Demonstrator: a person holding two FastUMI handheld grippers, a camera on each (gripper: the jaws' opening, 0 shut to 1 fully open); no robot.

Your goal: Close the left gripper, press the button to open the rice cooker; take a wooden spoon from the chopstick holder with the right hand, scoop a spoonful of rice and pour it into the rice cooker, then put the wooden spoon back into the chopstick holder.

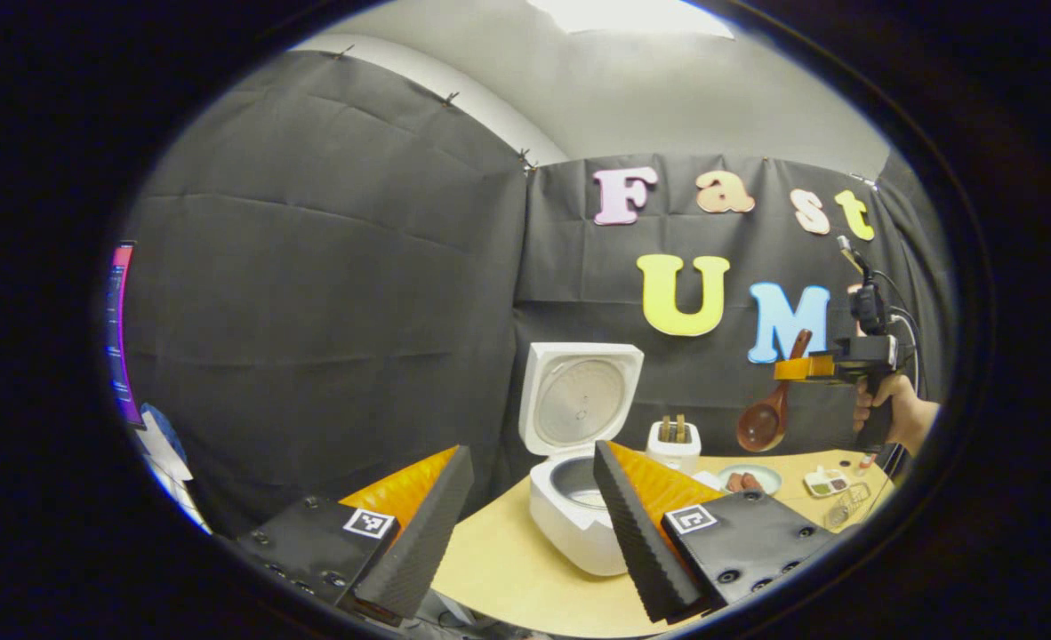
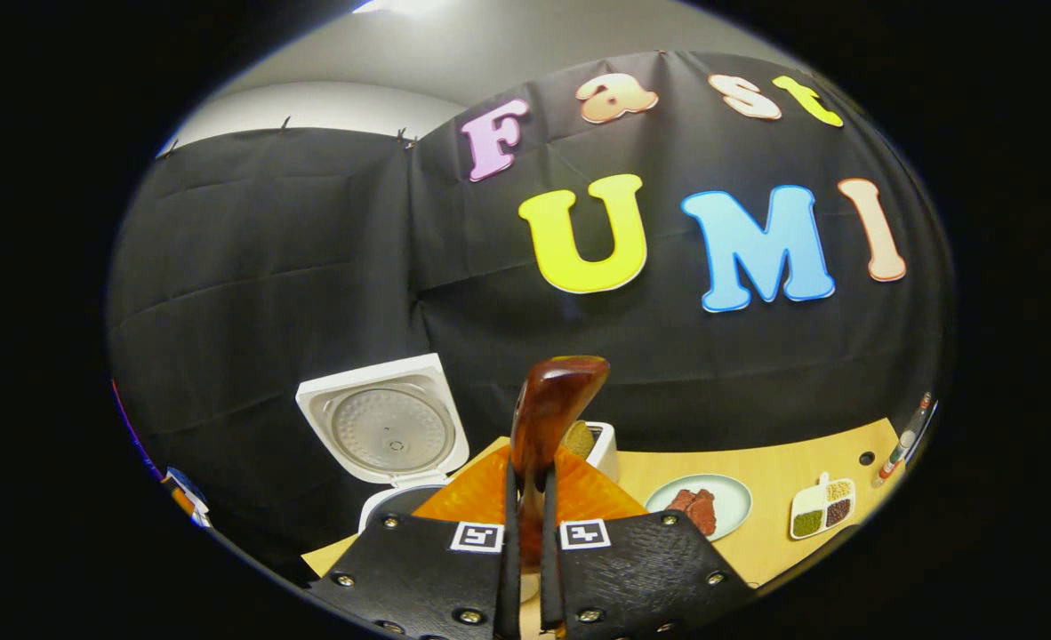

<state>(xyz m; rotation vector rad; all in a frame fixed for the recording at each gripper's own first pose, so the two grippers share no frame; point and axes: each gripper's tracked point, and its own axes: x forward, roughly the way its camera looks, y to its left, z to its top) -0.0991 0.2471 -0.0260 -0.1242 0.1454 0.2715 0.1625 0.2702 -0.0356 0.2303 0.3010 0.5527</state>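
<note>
The right hand-held gripper [image 2: 525, 569] has its two fingers closed tight on the handle of the wooden spoon [image 2: 548, 418], which stands up between them in the right gripper view; from the left gripper view the same hand-held gripper hangs in the air at the right, a hand [image 1: 886, 413] wrapped round its grip, with the spoon's bowl dangling below it, above the far side of the tabletop [image 1: 525, 569]. The left hand-held gripper [image 1: 530, 533] is spread wide with nothing between its fingers, low over the near edge of the tabletop. The white rice cooker [image 1: 574, 507] sits just ahead of it with its lid [image 1: 579, 396] standing upright and the inner pot exposed. Just beside the cooker stands the white chopstick holder [image 1: 673, 442], then a plate [image 1: 750, 480] of reddish food and a small divided dish [image 1: 826, 483] of grains further right.
</note>
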